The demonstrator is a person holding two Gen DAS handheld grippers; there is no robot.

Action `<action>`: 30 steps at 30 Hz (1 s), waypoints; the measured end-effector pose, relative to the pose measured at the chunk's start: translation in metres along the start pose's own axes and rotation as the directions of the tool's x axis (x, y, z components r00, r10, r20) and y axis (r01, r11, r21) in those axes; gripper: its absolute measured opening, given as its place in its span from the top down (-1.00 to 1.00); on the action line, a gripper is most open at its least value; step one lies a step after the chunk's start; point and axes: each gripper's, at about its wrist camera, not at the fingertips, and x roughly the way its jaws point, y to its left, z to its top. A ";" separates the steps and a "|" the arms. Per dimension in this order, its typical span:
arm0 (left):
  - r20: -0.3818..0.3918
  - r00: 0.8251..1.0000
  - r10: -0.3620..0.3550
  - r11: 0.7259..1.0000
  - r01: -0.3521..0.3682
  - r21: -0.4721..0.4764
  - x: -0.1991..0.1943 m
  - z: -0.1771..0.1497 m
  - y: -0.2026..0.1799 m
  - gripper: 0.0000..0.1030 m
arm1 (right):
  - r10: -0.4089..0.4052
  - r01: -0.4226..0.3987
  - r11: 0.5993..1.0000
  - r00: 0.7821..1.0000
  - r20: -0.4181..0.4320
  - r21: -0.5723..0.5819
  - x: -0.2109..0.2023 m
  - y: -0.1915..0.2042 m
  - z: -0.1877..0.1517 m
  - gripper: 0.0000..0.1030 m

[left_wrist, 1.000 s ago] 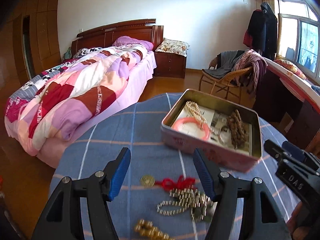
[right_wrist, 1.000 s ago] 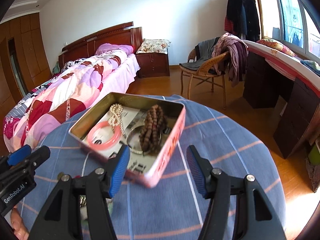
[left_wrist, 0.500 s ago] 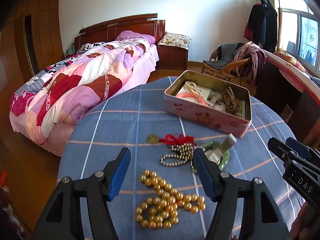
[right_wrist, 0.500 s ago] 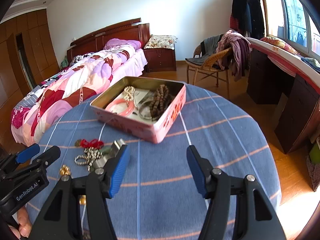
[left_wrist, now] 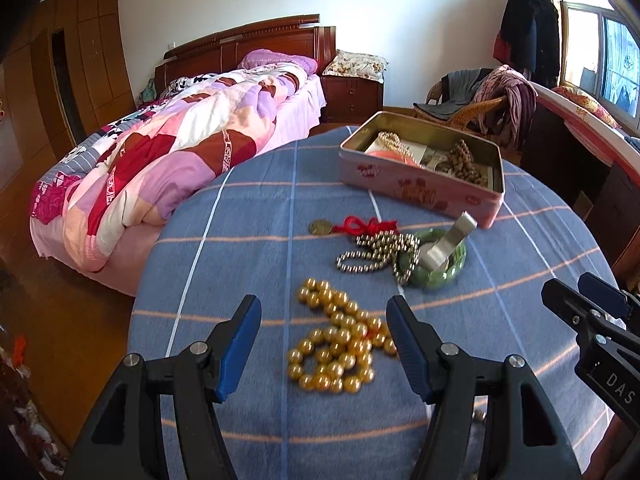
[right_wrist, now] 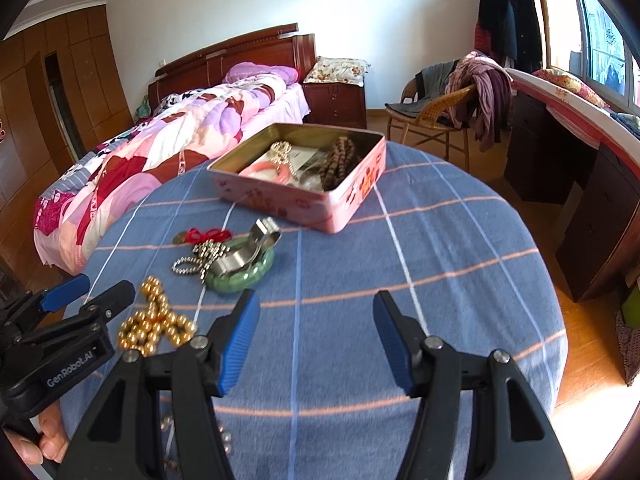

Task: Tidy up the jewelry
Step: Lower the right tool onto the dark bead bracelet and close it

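A pink tin box (left_wrist: 420, 194) (right_wrist: 280, 204) stands open at the far side of the round blue-cloth table; it holds a pink bangle, pearls and brown beads. In front of it lie a gold bead necklace (left_wrist: 338, 344) (right_wrist: 154, 326), a silver bead chain (left_wrist: 372, 252), a green bangle (left_wrist: 440, 270) (right_wrist: 244, 276) with a metal band on it, and a red-corded coin (left_wrist: 320, 227). My left gripper (left_wrist: 322, 334) is open and empty, its fingers on either side of the gold necklace. My right gripper (right_wrist: 316, 330) is open and empty over bare cloth.
A bed (left_wrist: 180, 148) with a patchwork quilt stands left of the table. A wicker chair (right_wrist: 432, 120) with clothes and a dark desk (right_wrist: 580, 184) stand to the right. Small loose beads (right_wrist: 224, 438) lie near the table's front edge.
Both grippers have pulled back from the tin toward the table's near side. The loose jewelry has come into view, and the gold necklace now lies between my left fingers.
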 end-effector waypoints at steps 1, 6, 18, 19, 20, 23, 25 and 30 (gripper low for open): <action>-0.001 1.000 0.002 1.000 -0.002 0.003 -0.001 -0.002 0.000 -0.27 | 0.005 -0.005 1.000 1.000 -0.004 -0.005 -0.001 0.001 -0.003 -0.22; -0.031 1.000 0.002 1.000 -0.002 0.000 -0.001 -0.020 0.013 -0.27 | 0.016 -0.017 1.000 0.999 -0.028 -0.024 -0.003 0.004 -0.016 -0.22; -0.054 0.997 -0.062 0.997 0.060 -0.041 -0.007 -0.061 0.061 -0.27 | 0.136 -0.153 0.982 0.981 -0.140 -0.112 0.000 0.033 -0.047 -0.35; -0.056 0.996 -0.064 0.997 0.062 -0.050 -0.006 -0.062 0.064 -0.27 | 0.147 -0.166 0.979 0.978 -0.147 -0.123 0.001 0.038 -0.048 -0.41; -0.054 0.996 -0.070 0.996 0.066 -0.057 -0.006 -0.061 0.065 -0.27 | 0.158 -0.179 0.975 0.975 -0.154 -0.133 0.002 0.043 -0.050 -0.43; -0.050 0.995 -0.090 0.995 0.087 -0.054 -0.006 -0.060 0.064 -0.27 | 0.194 -0.226 0.960 0.962 -0.194 -0.165 0.006 0.058 -0.054 -0.51; -0.047 0.995 -0.092 0.995 0.090 -0.047 -0.006 -0.060 0.063 -0.27 | 0.199 -0.242 0.952 0.955 -0.220 -0.189 0.010 0.066 -0.059 -0.54; -0.045 0.993 -0.109 0.994 0.107 -0.035 -0.005 -0.058 0.058 -0.27 | 0.112 -0.174 0.933 0.973 -0.204 -0.315 0.012 0.081 -0.069 -0.58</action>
